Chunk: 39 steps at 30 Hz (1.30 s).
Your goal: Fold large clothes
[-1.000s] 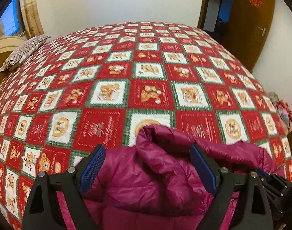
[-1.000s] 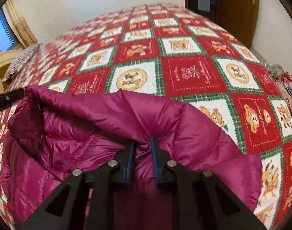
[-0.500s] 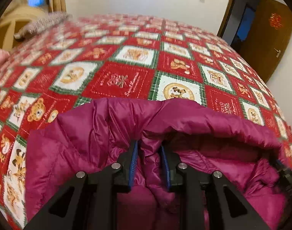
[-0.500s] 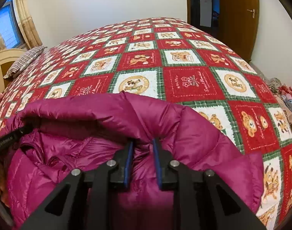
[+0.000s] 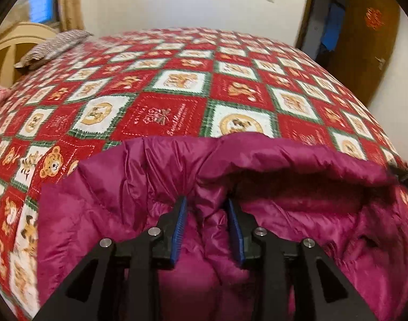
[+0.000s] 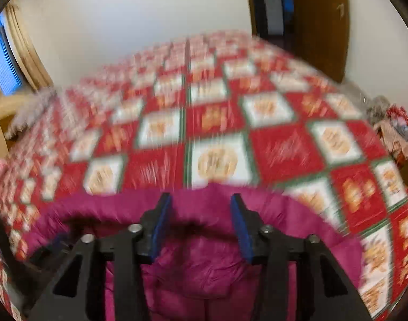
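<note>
A magenta puffer jacket (image 5: 118,192) lies on the near part of a bed, its upper edge bunched into a raised fold. My left gripper (image 5: 206,203) is shut on a pinch of the jacket fabric near that fold, with the blue pads (image 5: 180,224) pressing the cloth. In the right wrist view the jacket (image 6: 204,267) fills the bottom of a blurred frame. My right gripper (image 6: 201,200) stands partly open over the jacket's edge, and no fabric shows between its fingers.
The bed is covered by a red, white and green patchwork quilt (image 5: 177,101) with bear pictures. A striped pillow (image 5: 51,48) lies by the headboard at the far left. A brown door (image 5: 364,42) stands at the right. A heap of clothes (image 6: 396,131) lies off the bed's right side.
My left gripper closed on the jacket's edge and keeps holding it. My right gripper, shut on the jacket before, has opened and let go. The right view has swung and blurred.
</note>
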Available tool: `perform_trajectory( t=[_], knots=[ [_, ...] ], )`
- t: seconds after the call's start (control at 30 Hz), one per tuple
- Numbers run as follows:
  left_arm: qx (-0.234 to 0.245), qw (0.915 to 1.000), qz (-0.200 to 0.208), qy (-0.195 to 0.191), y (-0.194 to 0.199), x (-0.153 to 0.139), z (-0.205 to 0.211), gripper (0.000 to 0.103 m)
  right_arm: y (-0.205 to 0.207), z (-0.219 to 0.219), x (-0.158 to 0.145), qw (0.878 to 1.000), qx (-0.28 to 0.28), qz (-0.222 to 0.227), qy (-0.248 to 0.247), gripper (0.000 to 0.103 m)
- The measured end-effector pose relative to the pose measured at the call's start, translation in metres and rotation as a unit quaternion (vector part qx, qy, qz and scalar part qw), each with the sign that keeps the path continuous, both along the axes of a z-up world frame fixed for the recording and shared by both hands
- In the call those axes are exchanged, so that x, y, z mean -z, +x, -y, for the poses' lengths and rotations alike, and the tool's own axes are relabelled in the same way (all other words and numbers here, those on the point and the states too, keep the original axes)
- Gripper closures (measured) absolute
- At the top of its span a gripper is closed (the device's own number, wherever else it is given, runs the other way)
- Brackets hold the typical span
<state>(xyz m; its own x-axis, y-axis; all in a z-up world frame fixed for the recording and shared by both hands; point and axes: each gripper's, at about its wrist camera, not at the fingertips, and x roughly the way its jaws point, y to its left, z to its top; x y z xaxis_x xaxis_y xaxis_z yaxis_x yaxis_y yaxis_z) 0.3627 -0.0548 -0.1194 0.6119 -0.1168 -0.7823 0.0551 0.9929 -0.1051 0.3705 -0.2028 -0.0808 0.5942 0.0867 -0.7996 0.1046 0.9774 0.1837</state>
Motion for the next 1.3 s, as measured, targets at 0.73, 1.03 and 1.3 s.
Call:
perform_trajectory(
  t=[0.73, 1.03, 1.3],
  knots=[
    [0.003, 0.9995, 0.008, 0.029, 0.032, 0.009, 0.018, 0.032, -0.026, -0.026, 0.036, 0.993, -0.057, 0.046, -0.093, 0.061],
    [-0.002, 0.9985, 0.018, 0.052, 0.033, 0.014, 0.026, 0.029, -0.026, -0.022, 0.038, 0.994, -0.054, 0.05, -0.077, 0.061],
    [0.015, 0.9988, 0.0, 0.047, 0.022, -0.009, 0.021, 0.028, -0.031, -0.027, 0.024, 0.992, -0.08, 0.028, -0.093, 0.048]
  ],
)
